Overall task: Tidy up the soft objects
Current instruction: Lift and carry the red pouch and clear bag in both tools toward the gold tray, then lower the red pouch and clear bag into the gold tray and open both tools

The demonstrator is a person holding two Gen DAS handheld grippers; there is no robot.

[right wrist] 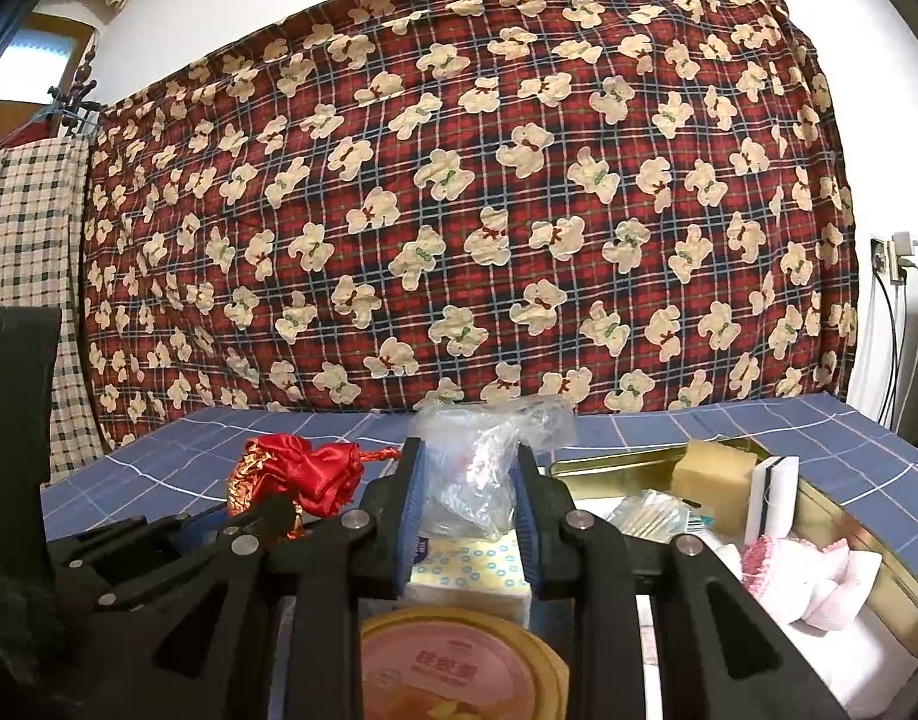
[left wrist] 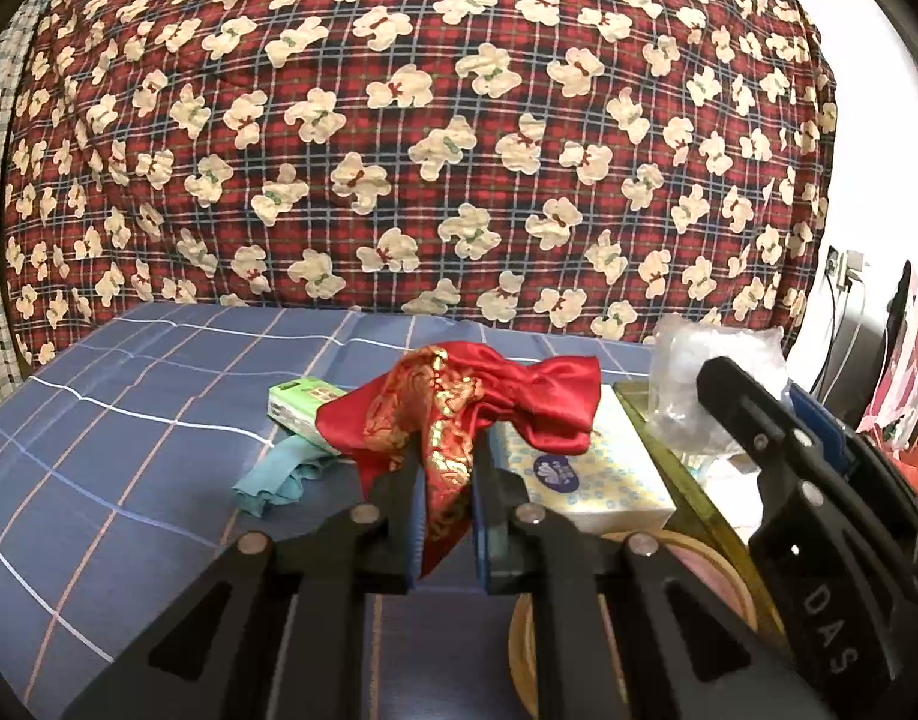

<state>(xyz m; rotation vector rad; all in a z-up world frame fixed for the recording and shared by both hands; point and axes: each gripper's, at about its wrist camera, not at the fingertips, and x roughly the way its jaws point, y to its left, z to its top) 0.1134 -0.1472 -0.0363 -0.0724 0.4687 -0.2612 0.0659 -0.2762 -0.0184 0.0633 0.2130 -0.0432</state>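
Observation:
My left gripper [left wrist: 447, 480] is shut on a red and gold satin pouch [left wrist: 459, 408] and holds it above the blue checked cloth [left wrist: 129, 420]; the pouch also shows in the right wrist view [right wrist: 303, 474]. My right gripper [right wrist: 468, 510] is shut on a crumpled clear plastic bag [right wrist: 477, 462], which also shows in the left wrist view [left wrist: 699, 384] beside the right gripper's body. A gold tray [right wrist: 609, 465] at the right holds a yellow sponge [right wrist: 714, 465], a white sponge [right wrist: 771, 498] and a pink knitted piece [right wrist: 777, 564].
A patterned tissue pack [left wrist: 597, 474] lies below both grippers. A green pack [left wrist: 303, 402] and a teal cloth [left wrist: 279, 474] lie left of it. A round pink-lidded tin [right wrist: 453, 666] sits near the front. A red bear-print blanket [left wrist: 399, 120] hangs behind.

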